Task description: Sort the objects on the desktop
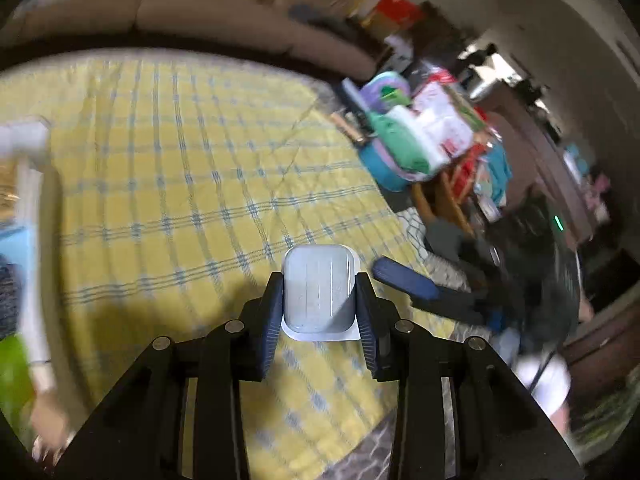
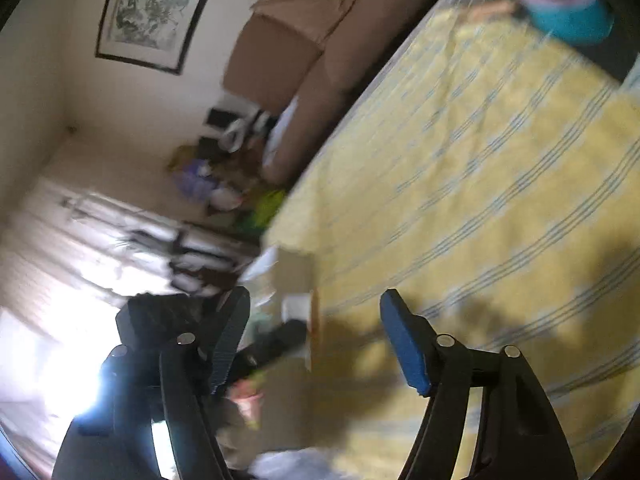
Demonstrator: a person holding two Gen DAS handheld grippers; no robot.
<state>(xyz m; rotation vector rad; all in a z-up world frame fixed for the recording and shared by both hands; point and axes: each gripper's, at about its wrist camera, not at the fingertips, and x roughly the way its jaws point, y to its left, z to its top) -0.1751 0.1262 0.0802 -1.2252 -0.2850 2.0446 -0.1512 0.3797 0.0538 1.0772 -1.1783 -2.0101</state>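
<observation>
Left gripper (image 1: pixel 319 312) clamped on grey case (image 1: pixel 319 294) above yellow checked cloth (image 1: pixel 180 184); right gripper (image 2: pixel 316 332) spread, empty. Carry level toward left-edge clutter, firm grip.

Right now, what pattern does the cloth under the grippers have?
The tablecloth is yellow with blue-grey plaid lines, clearest in the left wrist view.

Home living room. Brown sofa (image 1: pixel 224 12) behind table with yellow checked cloth (image 1: pixel 192 168). Framed ink painting (image 2: pixel 154 8) on cream wall. Chair piled with clothes and packages (image 1: pixel 424 132). Bright curtained window (image 2: pixel 60 280), household clutter beside.
</observation>
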